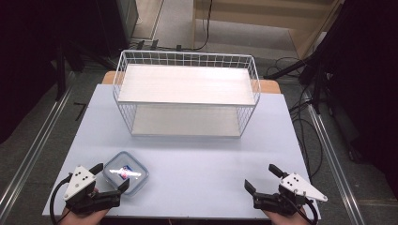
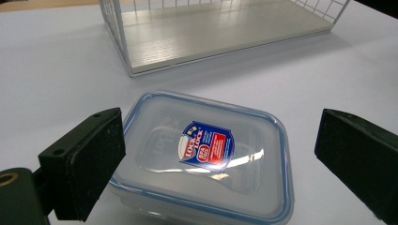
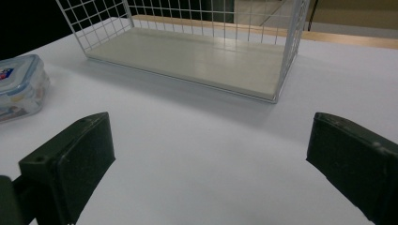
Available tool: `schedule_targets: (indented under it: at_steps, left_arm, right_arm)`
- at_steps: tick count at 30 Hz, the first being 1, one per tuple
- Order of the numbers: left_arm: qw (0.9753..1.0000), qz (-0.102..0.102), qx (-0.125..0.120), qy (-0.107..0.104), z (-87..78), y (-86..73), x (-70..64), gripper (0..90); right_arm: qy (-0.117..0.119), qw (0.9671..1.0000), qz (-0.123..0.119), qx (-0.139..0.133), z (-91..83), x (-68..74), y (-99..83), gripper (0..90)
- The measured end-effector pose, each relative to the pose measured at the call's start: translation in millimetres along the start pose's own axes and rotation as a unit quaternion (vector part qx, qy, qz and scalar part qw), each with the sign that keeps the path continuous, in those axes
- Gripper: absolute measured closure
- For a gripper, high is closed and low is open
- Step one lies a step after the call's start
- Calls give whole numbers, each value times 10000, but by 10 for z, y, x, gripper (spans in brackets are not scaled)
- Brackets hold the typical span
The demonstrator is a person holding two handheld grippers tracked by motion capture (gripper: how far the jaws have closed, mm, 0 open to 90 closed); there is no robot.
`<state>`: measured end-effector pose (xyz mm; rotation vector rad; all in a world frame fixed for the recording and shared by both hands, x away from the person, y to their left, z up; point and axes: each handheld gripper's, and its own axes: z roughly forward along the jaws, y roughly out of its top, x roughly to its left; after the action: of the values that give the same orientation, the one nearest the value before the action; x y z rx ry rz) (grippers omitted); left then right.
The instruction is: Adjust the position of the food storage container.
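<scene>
Your left hand-held gripper (image 1: 110, 176) has its jaws spread wide, holding nothing, and the clear food container (image 1: 125, 173) with the blue-rimmed lid lies flat on the tabletop (image 1: 197, 154) between them, just ahead of the pads. Your right hand-held gripper (image 1: 263, 179) is also wide open over bare tabletop, the container well off to its left. The white wire shelf rack (image 1: 185, 93) stands beyond both.

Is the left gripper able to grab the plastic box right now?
Probably yes. The left gripper is open, its jaws standing either side of the box, and nothing lies between them on the table.
</scene>
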<state>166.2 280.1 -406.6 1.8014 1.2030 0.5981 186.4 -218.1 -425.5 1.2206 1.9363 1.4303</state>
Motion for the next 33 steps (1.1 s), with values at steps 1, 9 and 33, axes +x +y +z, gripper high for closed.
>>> schedule_targets:
  at_steps: [1,9,33]
  left_arm:
    - [10000,63,49,-1,23,0,-2,30]
    - [9998,-10,157,-96,62,-24,19,41]
    - [9959,-594,-165,658,16,-55,529,892]
  right_arm:
    - [24,10000,3,35,38,-22,-7,12]
    - [51,9999,-38,109,81,-53,-32,14]
    - [54,9999,-36,95,39,-28,-21,23]
